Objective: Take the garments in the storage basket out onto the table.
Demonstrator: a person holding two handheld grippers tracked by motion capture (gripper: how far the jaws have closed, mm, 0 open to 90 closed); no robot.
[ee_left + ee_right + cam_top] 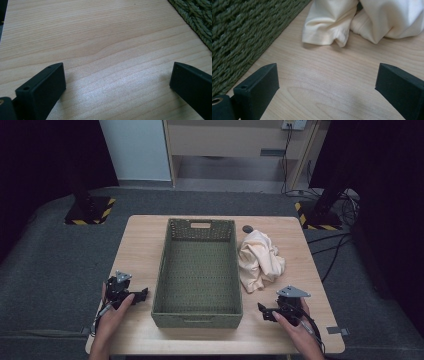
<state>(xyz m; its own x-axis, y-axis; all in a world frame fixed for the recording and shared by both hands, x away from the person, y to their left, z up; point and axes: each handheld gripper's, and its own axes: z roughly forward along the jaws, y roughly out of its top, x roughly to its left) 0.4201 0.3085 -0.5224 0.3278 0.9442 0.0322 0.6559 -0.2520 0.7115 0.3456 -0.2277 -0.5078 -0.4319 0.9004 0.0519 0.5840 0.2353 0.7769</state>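
Cloth lies crumpled at the table's right edge beside the empty basket, not yet gripped; left gripper and right gripper are held wide-jawed, empty.

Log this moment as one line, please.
left gripper: open, empty | right gripper: open, empty | cream cloth: right of basket

**Surface & load**

Light wood surface on grey floor. Green woven basket at centre. Crumpled cream cloth just right of basket, touching it. Small dark disc near far edge, behind cloth.
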